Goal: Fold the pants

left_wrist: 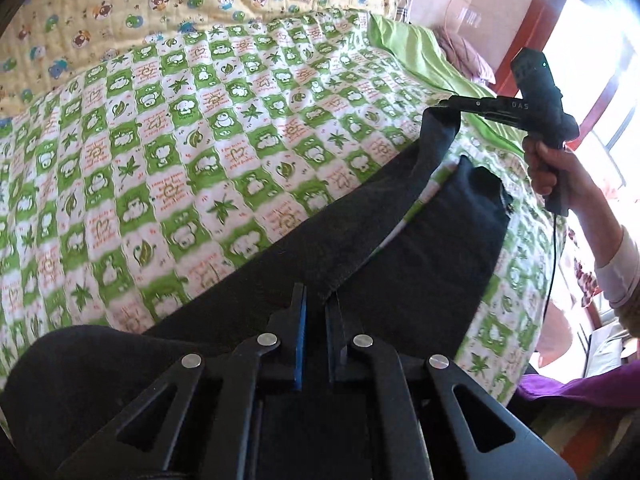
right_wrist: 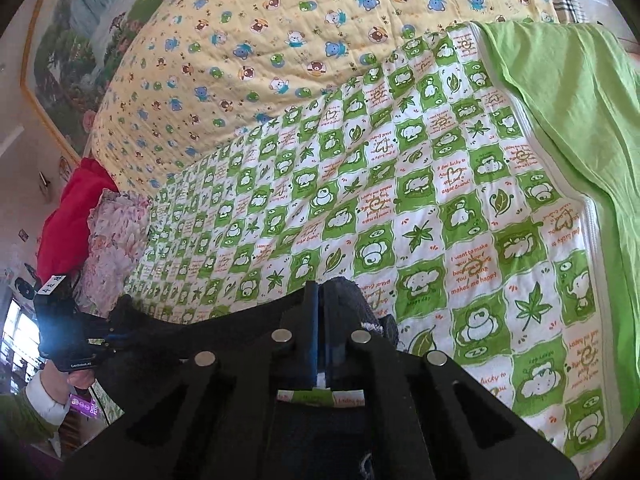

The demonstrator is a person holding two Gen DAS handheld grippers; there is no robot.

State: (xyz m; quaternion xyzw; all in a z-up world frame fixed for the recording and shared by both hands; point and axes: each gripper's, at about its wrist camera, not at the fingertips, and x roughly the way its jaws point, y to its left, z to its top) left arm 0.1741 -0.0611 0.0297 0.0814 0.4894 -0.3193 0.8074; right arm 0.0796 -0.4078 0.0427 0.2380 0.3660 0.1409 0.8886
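Observation:
Black pants (left_wrist: 420,240) lie across the green-and-white checked quilt (left_wrist: 180,152). My left gripper (left_wrist: 316,300) is shut on the waist end of the upper leg's fabric, near the camera. My right gripper (left_wrist: 440,108) shows at the far right of the left wrist view, shut on the cuff of that same leg and lifting it off the bed. The other leg (left_wrist: 472,200) lies flat below it. In the right wrist view my right gripper (right_wrist: 320,296) is shut on dark pants cloth (right_wrist: 348,292), and my left gripper (right_wrist: 116,332) shows at the lower left.
A yellow bear-print quilt (right_wrist: 300,40) covers the far side of the bed. A plain green sheet (right_wrist: 580,120) lies at the right. A floral pillow (right_wrist: 116,240) and a red cloth (right_wrist: 72,216) sit at the left. A window (left_wrist: 600,60) is behind the right hand.

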